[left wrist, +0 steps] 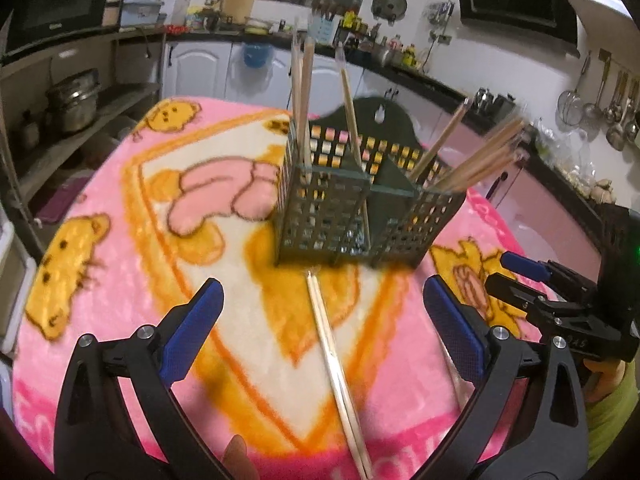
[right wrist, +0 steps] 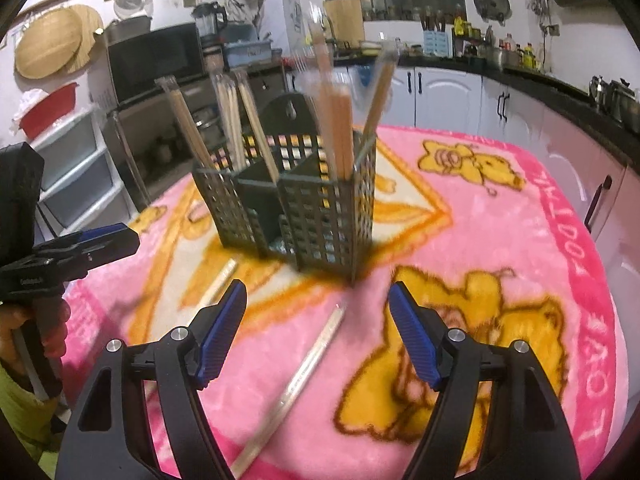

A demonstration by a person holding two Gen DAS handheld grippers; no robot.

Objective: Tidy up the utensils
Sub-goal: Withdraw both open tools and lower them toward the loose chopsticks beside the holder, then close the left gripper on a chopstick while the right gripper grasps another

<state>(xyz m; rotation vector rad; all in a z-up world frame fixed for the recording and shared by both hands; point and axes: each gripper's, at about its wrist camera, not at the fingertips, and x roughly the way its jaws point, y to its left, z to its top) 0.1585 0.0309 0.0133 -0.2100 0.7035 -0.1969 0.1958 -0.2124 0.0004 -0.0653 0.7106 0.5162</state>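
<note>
A dark green perforated utensil holder (left wrist: pixel 328 216) (right wrist: pixel 320 216) stands on the pink blanket, with several chopsticks (left wrist: pixel 472 164) (right wrist: pixel 332 132) upright or leaning in its compartments. One loose pair of chopsticks (left wrist: pixel 340 364) (right wrist: pixel 216 284) lies on the blanket in front of the holder, below and between my left gripper's fingers. My left gripper (left wrist: pixel 322 282) (right wrist: pixel 128 240) is open and holds nothing. A second loose pair (right wrist: pixel 296 376) lies beneath my right gripper (right wrist: pixel 317 287) (left wrist: pixel 500 270), which is also open and empty. Neither gripper touches the chopsticks.
The pink cartoon blanket (left wrist: pixel 120 264) (right wrist: pixel 520 240) covers a round table. Kitchen counters and white cabinets (right wrist: pixel 452 92) run behind it, with shelves of pots (left wrist: pixel 76 100) to the left. A person's hand (right wrist: pixel 36 320) holds the left gripper's handle.
</note>
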